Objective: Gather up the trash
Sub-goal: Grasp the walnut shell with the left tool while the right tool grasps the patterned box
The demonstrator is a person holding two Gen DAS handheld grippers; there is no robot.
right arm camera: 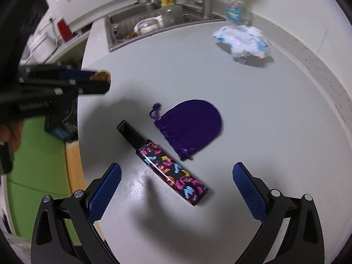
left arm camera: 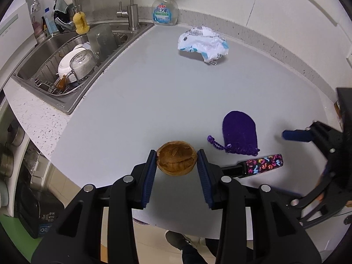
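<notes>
Left wrist view looks down along the left gripper, whose blue pads are clamped on either side of a walnut shell half, hollow side up. From the right wrist view the same gripper appears off to the left with the brown shell pinched at its tips, and it seems to sit clear of the grey countertop, so I judge the shell is lifted rather than resting.

The right gripper hangs with its jaws spread wide and nothing between the pads. Just ahead of it, between the fingers and a little toward the left one, lies a patterned black case with bright shoe prints, slanting away to the upper left. Just beyond that sits a purple drawstring pouch, close beside the case but apart from it. Well ahead and to the right, near the back wall, is a crumpled white and blue wrapper, with a soap bottle beyond it by the sink.

As for progress, one piece of rubbish looks to be in hand, and no bin shows in either view, so it has yet to be dropped anywhere. The wrapper lies untouched and is likely next. Whether the case and pouch count as trash I cannot say.
</notes>
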